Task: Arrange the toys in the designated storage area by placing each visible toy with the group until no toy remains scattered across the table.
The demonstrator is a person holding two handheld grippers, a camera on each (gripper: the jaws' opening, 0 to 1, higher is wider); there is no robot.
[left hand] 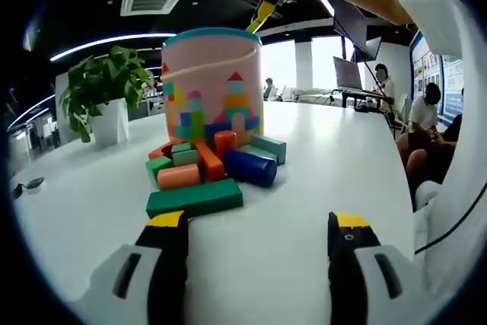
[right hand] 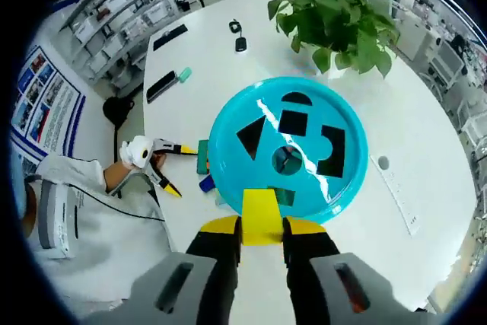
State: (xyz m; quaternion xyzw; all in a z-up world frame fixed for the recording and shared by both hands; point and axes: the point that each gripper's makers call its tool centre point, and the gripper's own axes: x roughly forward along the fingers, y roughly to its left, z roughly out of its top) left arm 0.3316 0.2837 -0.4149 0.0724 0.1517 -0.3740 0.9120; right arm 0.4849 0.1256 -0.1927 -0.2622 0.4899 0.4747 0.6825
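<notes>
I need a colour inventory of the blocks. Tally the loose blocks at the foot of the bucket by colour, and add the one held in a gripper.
Green blocks: 4
Orange blocks: 4
Blue block: 1
Yellow block, held in the right gripper above the bucket lid: 1
Total: 10

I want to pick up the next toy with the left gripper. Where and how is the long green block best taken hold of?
Grip the long green block across its short width, near the middle, coming from above. It lies flat on the table, nearest the open left gripper, with its front side free; the orange block sits close behind, so probably lower one jaw carefully there.
</notes>
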